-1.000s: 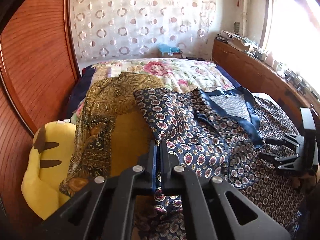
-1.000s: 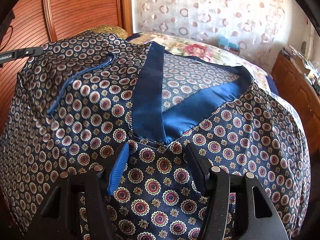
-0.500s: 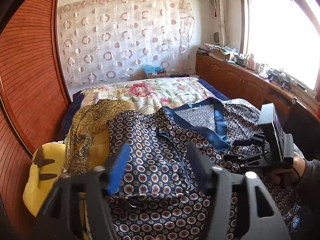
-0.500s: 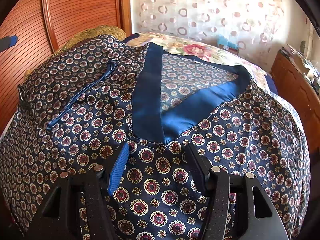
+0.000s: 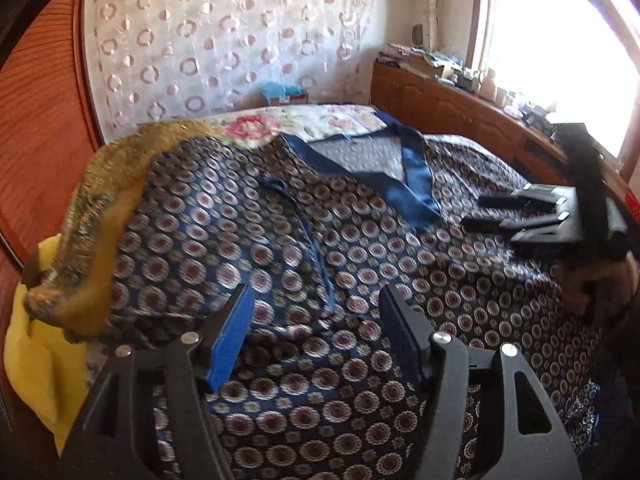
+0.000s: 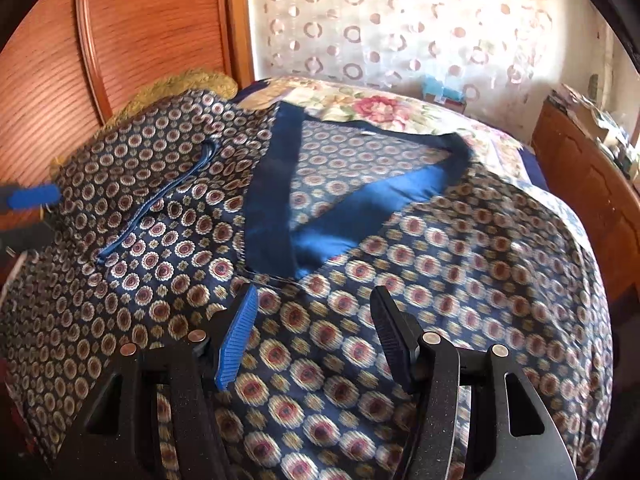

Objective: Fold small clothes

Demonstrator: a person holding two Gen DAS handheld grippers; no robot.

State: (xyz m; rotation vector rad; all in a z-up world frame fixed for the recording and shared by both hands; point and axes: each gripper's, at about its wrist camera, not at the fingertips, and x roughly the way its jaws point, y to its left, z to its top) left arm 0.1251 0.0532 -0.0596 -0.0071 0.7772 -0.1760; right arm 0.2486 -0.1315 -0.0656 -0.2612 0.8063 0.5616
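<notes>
The patterned garment point(image 5: 360, 280) is lying spread on the bed point(image 5: 304, 120), its lower part cut off by the frame edges, and motion blur is softening the print. The left gripper point(image 5: 316, 316) is hovering over it, fingers apart after just opening, with nothing between them. The right gripper point(image 6: 312, 320) is also standing with fingers apart above the cloth, below the blue neckline point(image 6: 272, 192). Only the left view is showing the yellow cushion point(image 5: 36, 360) at 9 o'clock and the window point(image 5: 560, 40) (very overexposed). A golden cloth point(image 5: 100, 200) is half hidden under the garment.
</notes>
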